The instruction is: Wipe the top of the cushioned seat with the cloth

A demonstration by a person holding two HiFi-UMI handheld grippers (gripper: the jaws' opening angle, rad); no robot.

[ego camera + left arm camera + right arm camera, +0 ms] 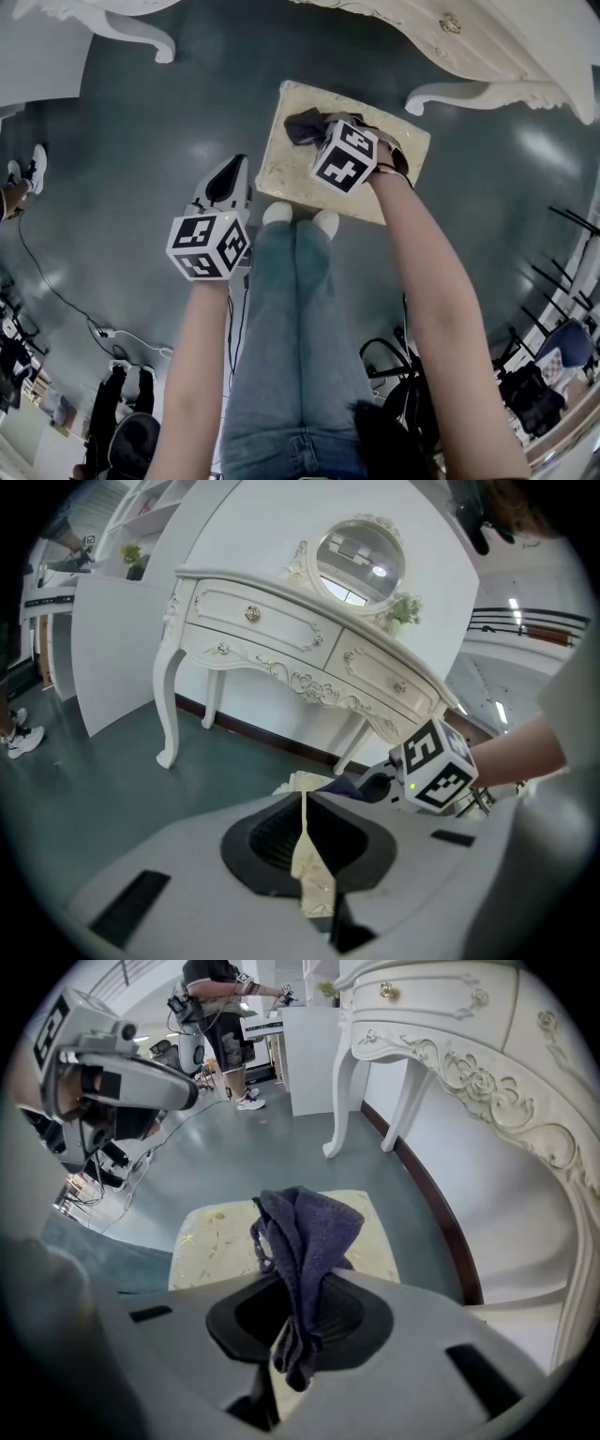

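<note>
right gripper (298, 1340) fingers pinching cloth (309, 1227) over seat (211, 1241), left gripper (306, 850) fingers together — dresser (309, 658) beside

The floor (141, 131) under me is dark teal and glossy, with pale patches of light reflected on it. Ahead stands a white carved dressing table (281, 644) on curved legs, with gold drawer knobs. An oval mirror (361, 560) sits on top, a small green plant (405, 607) beside it. Behind, a white wall (244, 527) meets the floor at a dark skirting board (450, 1241). Black cables (58, 295) trail across the floor to my left.
</note>
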